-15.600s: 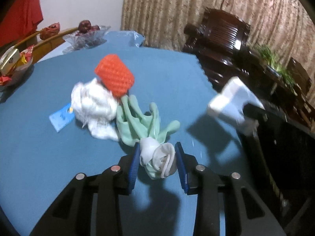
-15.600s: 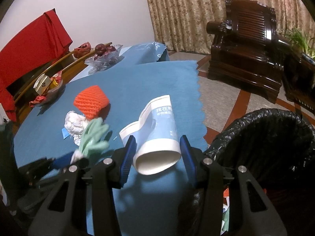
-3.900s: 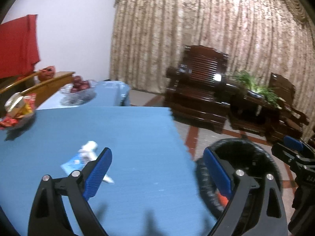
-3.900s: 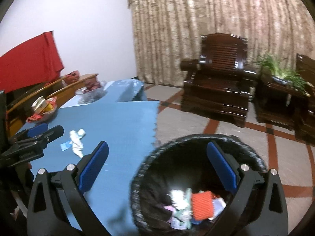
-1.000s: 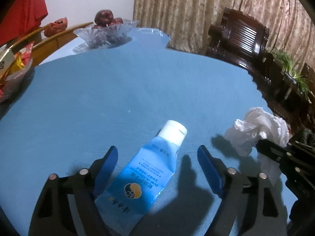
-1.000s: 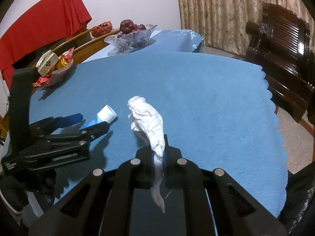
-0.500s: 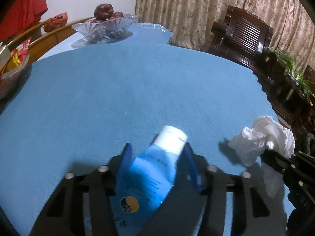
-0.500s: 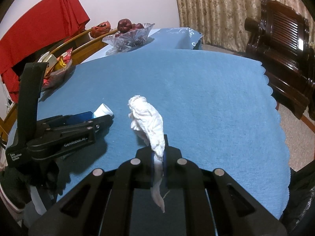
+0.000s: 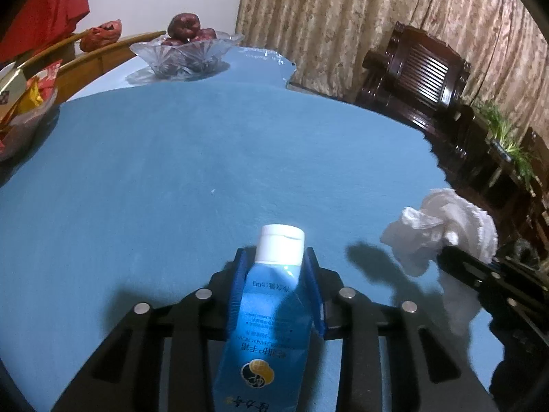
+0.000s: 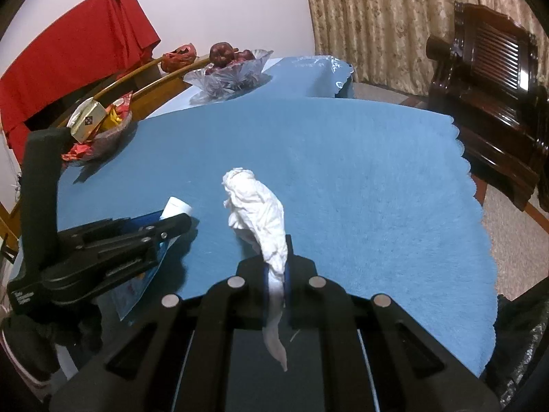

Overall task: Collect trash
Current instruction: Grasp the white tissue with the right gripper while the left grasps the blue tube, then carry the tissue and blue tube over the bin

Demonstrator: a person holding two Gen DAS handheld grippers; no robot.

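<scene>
Blue tablecloth [image 9: 240, 144]; tube [image 9: 271, 312] marked "50g"

A blue cloth [image 9: 240, 158] is covering the table; well ahead of the jaws a glass fruit bowl [image 9: 187, 51] is sitting, a snack bowl [image 10: 99, 130] lying off left.

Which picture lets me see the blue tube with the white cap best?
The left wrist view. The blue tube fills the middle there, white cap up, printed label facing you, between the left gripper pads. In the right wrist view that gripper hides most of the tube; mainly its cap peeks out.
</scene>
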